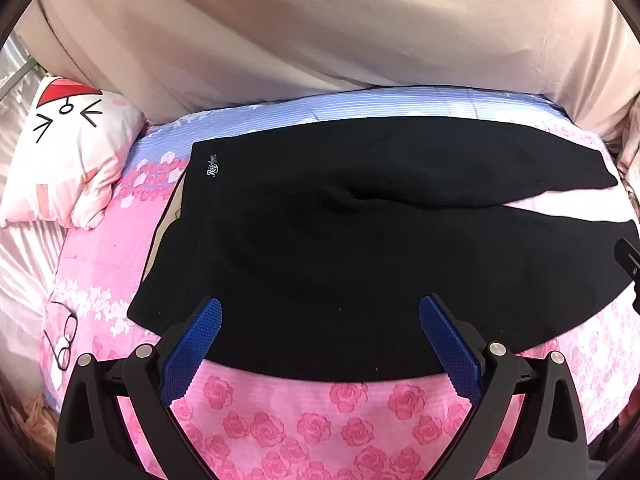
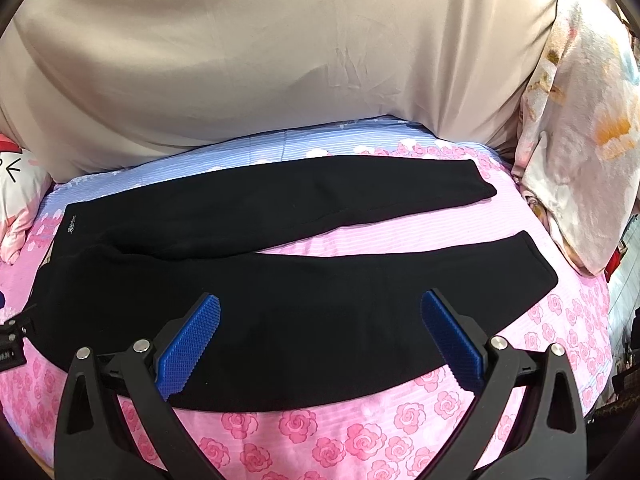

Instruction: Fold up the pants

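Black pants point(image 1: 320, 232) lie flat on a pink rose-print bed sheet point(image 1: 304, 420), waistband to the left, both legs spread apart to the right. A small white logo point(image 1: 212, 167) sits near the waistband. My left gripper point(image 1: 320, 308) is open and empty, hovering over the near edge of the hip area. In the right wrist view the pants point(image 2: 280, 280) show in full, legs forming a V. My right gripper point(image 2: 320, 304) is open and empty above the near leg. The right gripper's edge shows in the left wrist view point(image 1: 630, 258).
A white cartoon-face pillow point(image 1: 72, 152) lies at the left. Glasses point(image 1: 64, 340) rest on the sheet at the near left. A beige curtain point(image 2: 280, 60) hangs behind the bed. A floral blanket point(image 2: 580, 140) is piled at the right.
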The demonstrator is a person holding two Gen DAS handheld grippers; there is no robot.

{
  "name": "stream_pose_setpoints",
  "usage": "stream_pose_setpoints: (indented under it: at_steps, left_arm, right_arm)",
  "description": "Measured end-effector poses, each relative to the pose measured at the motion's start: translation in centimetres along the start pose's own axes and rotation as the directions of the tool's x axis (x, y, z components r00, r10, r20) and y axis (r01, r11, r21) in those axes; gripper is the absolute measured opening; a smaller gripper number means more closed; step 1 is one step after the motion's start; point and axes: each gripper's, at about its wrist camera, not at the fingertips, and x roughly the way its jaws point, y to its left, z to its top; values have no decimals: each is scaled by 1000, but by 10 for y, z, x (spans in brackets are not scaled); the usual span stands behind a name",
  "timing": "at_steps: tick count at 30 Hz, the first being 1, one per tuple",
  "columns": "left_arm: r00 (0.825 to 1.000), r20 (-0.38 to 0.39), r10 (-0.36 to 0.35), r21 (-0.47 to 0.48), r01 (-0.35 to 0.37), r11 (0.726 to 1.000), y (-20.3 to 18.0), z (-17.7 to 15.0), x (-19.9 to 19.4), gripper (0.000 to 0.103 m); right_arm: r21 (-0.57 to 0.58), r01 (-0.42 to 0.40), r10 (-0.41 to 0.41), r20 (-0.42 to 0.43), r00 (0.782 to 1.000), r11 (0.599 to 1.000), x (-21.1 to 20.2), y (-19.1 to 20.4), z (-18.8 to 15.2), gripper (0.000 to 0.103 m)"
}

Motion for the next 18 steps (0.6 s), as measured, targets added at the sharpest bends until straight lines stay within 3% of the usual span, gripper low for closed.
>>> stream_pose_setpoints:
  at_steps: [18]
  left_arm:
    - [1000,6,20,-27,-19,999,13,32,22,98]
  right_arm:
    - [-7,21,-21,-39,999,1000,21,-8,9,98]
